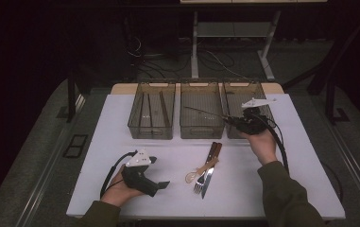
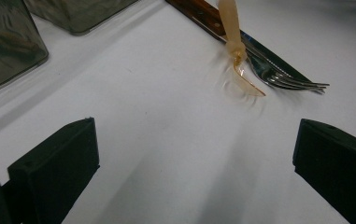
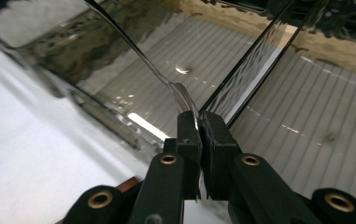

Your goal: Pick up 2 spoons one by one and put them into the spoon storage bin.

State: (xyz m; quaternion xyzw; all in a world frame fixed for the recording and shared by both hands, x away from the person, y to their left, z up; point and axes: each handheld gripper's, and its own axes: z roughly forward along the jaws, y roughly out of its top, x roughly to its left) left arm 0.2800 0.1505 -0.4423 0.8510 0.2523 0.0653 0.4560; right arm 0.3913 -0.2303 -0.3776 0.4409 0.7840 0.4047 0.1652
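The spoon [image 3: 166, 79] is pinched by its bowl end between the closed jaws of the right gripper [image 3: 199, 133], its thin handle running up and away from them over the middle bin [image 1: 201, 116]; the wall between that bin and the right bin [image 1: 246, 94] rises just beyond the jaw tips. The left gripper [image 2: 194, 154] rests low over the white table [image 1: 121, 118], jaws wide apart with nothing between them. Ahead of them lie an amber plastic spoon [image 2: 236, 56], a fork [image 2: 283, 79] and a wood-handled knife [image 2: 203, 18], overlapping.
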